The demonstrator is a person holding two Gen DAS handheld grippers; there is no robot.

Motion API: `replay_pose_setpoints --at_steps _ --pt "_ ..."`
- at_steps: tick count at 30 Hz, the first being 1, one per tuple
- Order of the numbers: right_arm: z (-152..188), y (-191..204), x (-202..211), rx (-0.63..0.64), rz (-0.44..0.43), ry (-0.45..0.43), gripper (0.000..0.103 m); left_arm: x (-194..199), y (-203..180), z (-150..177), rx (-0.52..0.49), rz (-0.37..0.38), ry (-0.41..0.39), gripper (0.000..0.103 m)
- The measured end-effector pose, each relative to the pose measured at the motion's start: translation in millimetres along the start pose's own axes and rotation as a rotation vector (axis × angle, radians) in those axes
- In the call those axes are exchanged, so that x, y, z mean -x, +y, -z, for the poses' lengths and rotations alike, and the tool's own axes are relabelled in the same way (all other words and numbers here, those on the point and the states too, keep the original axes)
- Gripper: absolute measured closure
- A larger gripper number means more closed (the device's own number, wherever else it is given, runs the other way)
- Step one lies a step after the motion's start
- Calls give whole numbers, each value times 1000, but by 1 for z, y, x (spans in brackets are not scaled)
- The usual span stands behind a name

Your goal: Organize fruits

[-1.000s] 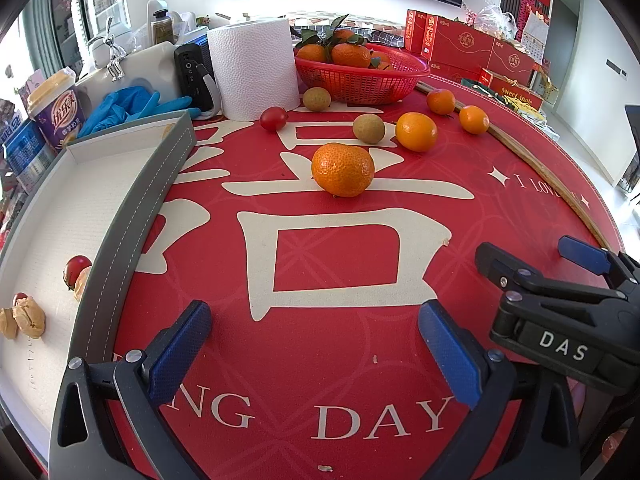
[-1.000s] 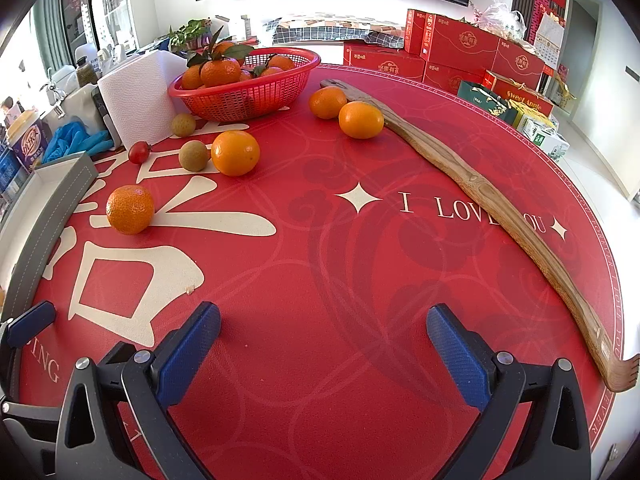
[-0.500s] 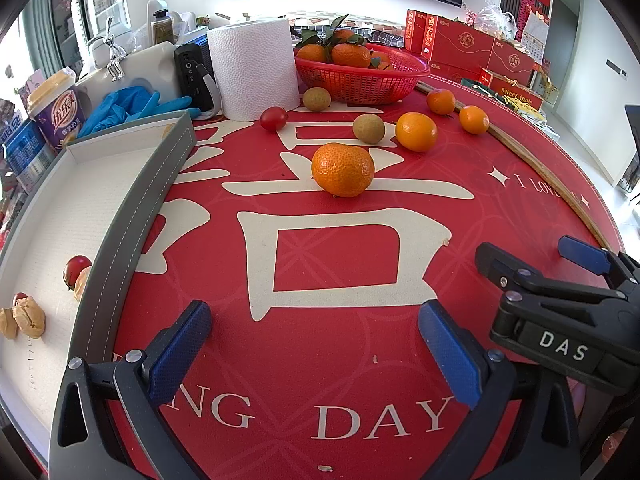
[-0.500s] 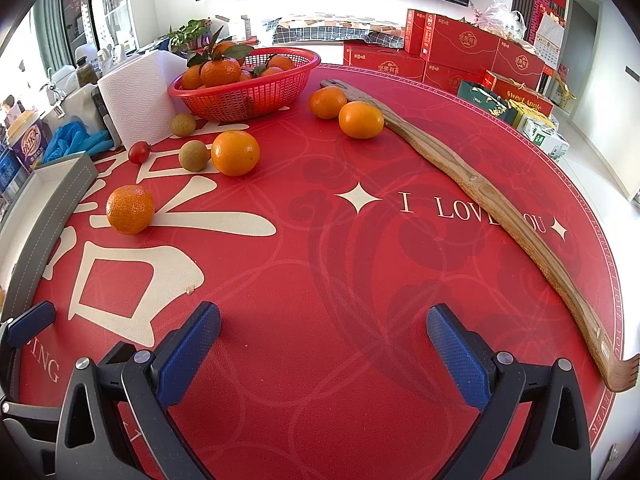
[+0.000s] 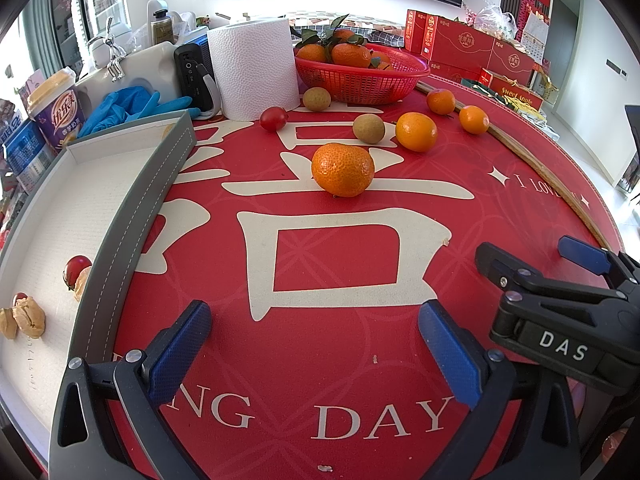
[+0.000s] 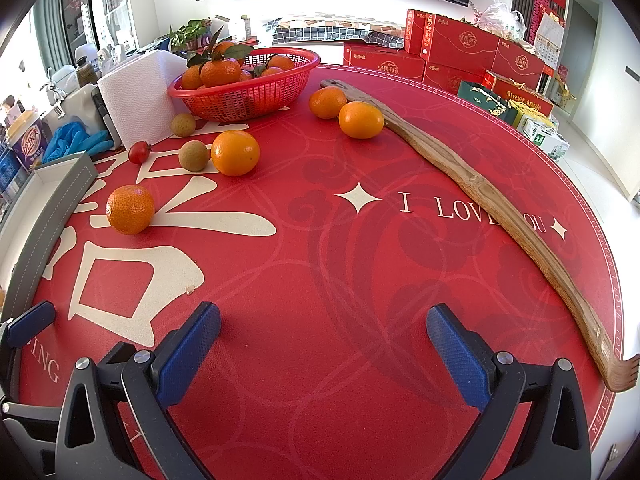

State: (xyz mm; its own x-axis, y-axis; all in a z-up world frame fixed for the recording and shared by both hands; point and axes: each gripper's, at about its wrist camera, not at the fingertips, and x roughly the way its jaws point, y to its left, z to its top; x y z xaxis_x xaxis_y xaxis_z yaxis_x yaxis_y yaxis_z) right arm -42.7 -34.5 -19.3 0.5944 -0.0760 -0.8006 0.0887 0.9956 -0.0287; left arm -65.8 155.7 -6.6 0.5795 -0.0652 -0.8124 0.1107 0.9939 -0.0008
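A: How are the grippers standing?
B: The left gripper (image 5: 312,344) and right gripper (image 6: 322,346) are both gaping wide, gripping nothing, hovering over the red mat (image 6: 360,280).

A: Where is the fruit lying?
B: A mandarin (image 5: 343,169) is sitting straight ahead of the left gripper; beyond it an orange (image 5: 416,132) is lying beside a small brown fruit (image 5: 368,129), possibly a longan. The red basket (image 6: 248,96) is standing far ahead-left of the right gripper.
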Motion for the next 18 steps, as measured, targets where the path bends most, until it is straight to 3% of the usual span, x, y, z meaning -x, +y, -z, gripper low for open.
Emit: replay_pose_setpoints --at_steps 18 --pt "0 0 0 0 0 0 0 0 0 0 0 0 0 0"
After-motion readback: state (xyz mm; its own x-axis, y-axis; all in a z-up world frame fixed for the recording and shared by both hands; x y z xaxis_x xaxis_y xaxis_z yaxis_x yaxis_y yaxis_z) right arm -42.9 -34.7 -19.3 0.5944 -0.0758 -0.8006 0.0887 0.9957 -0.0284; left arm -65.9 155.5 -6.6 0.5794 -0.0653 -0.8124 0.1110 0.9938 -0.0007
